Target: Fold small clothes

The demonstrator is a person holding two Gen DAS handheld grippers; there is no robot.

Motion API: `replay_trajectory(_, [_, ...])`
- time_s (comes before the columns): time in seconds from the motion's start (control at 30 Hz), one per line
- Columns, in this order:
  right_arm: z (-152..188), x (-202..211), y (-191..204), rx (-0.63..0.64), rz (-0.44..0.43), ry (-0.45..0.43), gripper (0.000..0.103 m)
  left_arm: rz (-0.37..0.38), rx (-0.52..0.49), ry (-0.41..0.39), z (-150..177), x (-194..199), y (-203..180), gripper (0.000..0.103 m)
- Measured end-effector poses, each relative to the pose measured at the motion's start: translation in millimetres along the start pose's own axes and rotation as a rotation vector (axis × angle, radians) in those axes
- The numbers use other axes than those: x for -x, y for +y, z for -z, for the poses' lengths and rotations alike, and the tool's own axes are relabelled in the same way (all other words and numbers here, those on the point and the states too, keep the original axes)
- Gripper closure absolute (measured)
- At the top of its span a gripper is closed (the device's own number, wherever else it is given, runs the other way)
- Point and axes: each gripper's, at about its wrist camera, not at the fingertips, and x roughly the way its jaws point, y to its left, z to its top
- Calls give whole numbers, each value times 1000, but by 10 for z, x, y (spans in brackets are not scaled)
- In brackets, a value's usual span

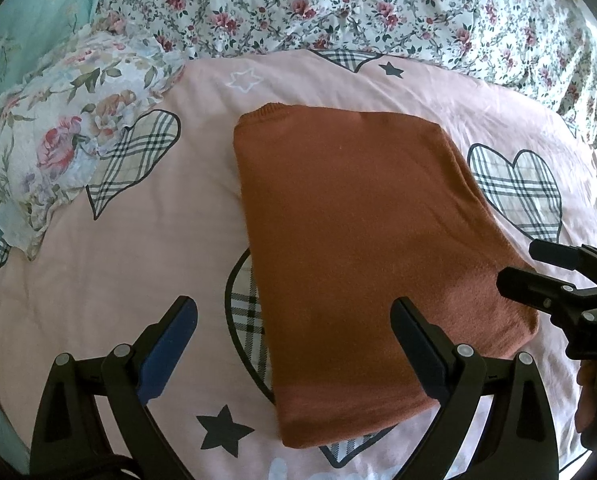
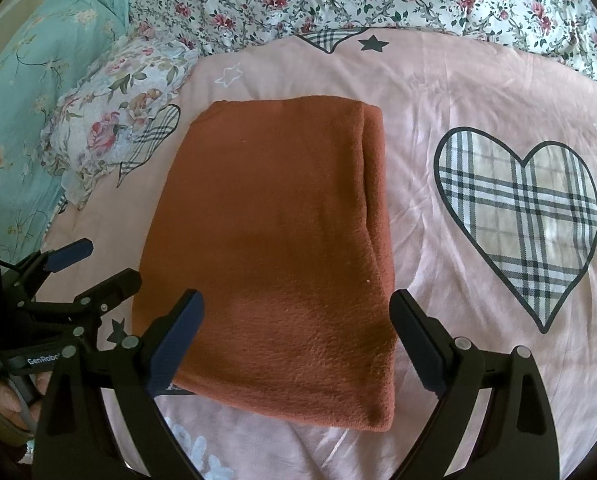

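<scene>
My left claw (image 1: 294, 344) hangs with its two fingers spread wide apart, gripping nothing, above the near left edge of the rust-brown garment (image 1: 362, 248). My right claw (image 2: 298, 340) is likewise spread wide and empty, its fingers straddling the near end of that same garment (image 2: 274, 240) from above; I cannot tell whether either claw touches the cloth. The garment lies folded into a tidy rectangle, flat on the pink bedsheet (image 2: 438, 92), with layered edges showing along its right side in the right wrist view. The sheet is printed with plaid hearts (image 2: 514, 224) and dark stars (image 1: 222, 428), and one heart is partly hidden under the garment. To the left of the garment, apart from it, sits a floral pillow (image 1: 58, 152). Behind the sheet a quilt with small red flowers (image 1: 338, 4) is bunched up, and a teal cloth (image 2: 30, 92) lies at the far left. In the left wrist view my right claw (image 1: 514, 268) shows at the right edge, just beside the garment's right side.
</scene>
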Motion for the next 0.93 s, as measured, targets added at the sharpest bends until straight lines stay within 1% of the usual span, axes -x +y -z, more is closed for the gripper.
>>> replay_trajectory(0.23, [12, 5, -13, -11, -2, -10, 9, -9, -13, 9, -6, -31, -9, 6])
replay_trajectory(0.37, [55, -31, 2, -28, 0, -1, 9, -7, -19, 0, -24, -17, -14, 6])
replay_trajectory(0.67, [-7, -158, 186, 14, 1, 13, 9, -13, 11, -11, -57, -60, 61, 6])
replay_trajectory(0.8, [-19, -208, 195, 11, 6, 22, 9, 7, 22, 6, -73, -129, 75, 5])
replay_trajectory(0.9, [-35, -215, 213, 11, 6, 21, 9, 1, 2, -15, -75, -116, 35, 5])
replay_trajectory(0.93, [-41, -215, 224, 11, 6, 19, 9, 11, -1, -13, -76, -120, 23, 5])
